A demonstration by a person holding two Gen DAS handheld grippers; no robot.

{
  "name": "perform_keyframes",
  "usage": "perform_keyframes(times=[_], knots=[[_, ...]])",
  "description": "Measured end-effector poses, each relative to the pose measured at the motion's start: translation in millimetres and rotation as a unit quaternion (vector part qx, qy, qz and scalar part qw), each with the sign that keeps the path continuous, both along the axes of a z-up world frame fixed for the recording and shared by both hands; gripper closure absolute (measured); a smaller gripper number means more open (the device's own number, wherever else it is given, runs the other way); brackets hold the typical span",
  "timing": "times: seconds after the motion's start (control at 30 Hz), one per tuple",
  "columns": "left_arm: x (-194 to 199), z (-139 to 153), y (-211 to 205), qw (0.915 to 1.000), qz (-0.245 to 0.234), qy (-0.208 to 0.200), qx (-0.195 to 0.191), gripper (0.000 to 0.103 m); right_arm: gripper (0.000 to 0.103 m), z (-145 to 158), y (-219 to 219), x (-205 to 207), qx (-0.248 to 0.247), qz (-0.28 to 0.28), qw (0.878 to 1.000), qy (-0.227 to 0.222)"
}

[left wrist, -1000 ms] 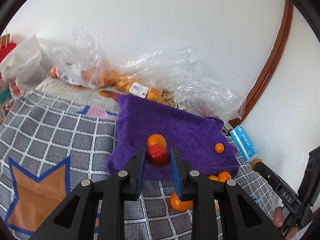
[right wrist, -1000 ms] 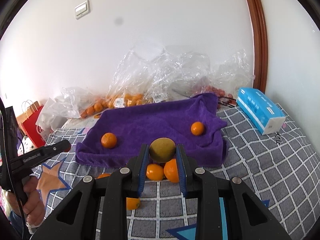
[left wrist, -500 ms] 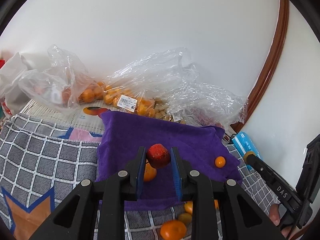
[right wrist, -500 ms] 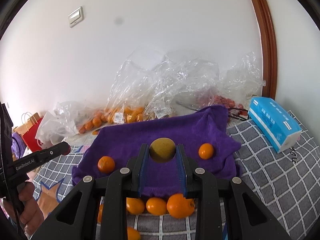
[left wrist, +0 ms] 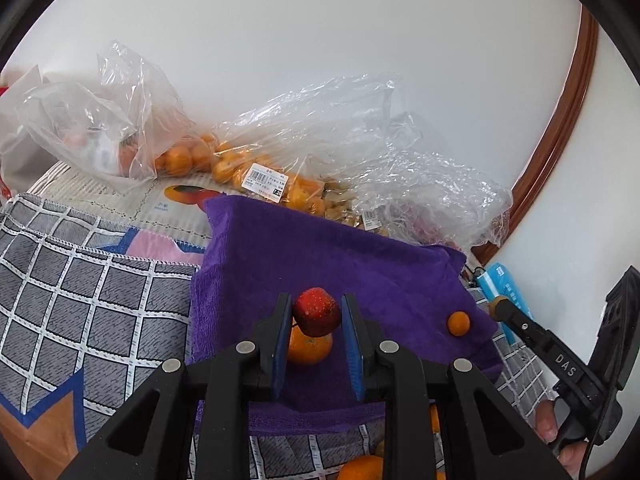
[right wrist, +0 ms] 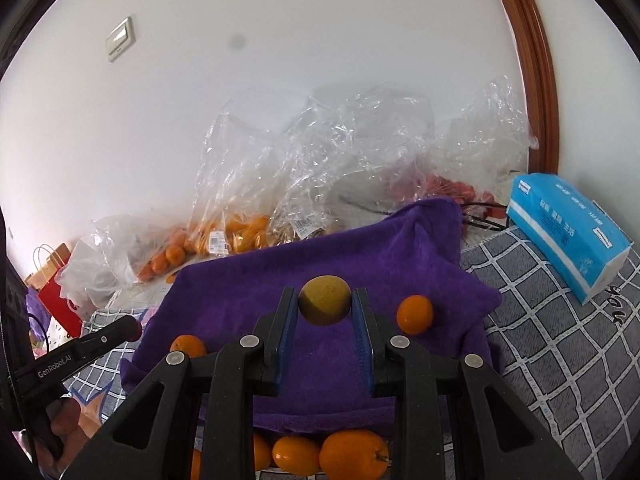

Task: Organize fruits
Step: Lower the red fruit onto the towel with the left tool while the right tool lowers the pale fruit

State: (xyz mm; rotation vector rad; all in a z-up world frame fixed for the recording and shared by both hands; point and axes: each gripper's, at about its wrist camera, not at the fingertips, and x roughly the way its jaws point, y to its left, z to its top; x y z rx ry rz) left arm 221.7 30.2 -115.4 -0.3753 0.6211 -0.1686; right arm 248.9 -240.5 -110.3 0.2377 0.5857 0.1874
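My left gripper [left wrist: 316,314] is shut on a small red fruit [left wrist: 316,311] and holds it above the purple towel [left wrist: 340,256], just over an orange [left wrist: 310,347] that lies on it. A smaller orange [left wrist: 458,323] lies at the towel's right. My right gripper [right wrist: 325,307] is shut on a yellow-green round fruit [right wrist: 325,305] above the same towel [right wrist: 320,268]. On that towel lie an orange [right wrist: 415,314] to the right and another [right wrist: 188,346] to the left. Several oranges [right wrist: 352,456] lie on the checked cloth below the towel's near edge.
Clear plastic bags of oranges [left wrist: 256,168] and other fruit [right wrist: 248,236] line the wall behind the towel. A blue tissue pack [right wrist: 568,232] lies at the right on the grey checked cloth [left wrist: 80,280]. A red paper bag [right wrist: 56,300] stands far left. A wooden frame [right wrist: 536,80] runs up the wall.
Both grippers have moved forward over the purple towel, each still holding its fruit. The loose oranges have dropped lower in both views.
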Motion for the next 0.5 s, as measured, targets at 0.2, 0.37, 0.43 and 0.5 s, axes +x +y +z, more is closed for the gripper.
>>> perform_keyframes(times=[0.2,0.37,0.43,0.5], knots=[[3,-5,-2,1.0,0.001,0.003,0.008,0.08,0.075,-8,-6,3,0.003,-0.007,1.0,0.01],[1,-3,2,1.0,0.003,-0.002,0.003,0.08,0.075,-9,-1,1,-0.006,-0.003,1.0,0.004],[2,-3,3,1.0,0.004,-0.001,0.002,0.08,0.075,-9,4,0,-0.019,0.002,1.0,0.001],[3,-4,3,1.0,0.005,0.001,0.001,0.08,0.075,-8,8,-1,-0.033,0.004,0.999,-0.004]])
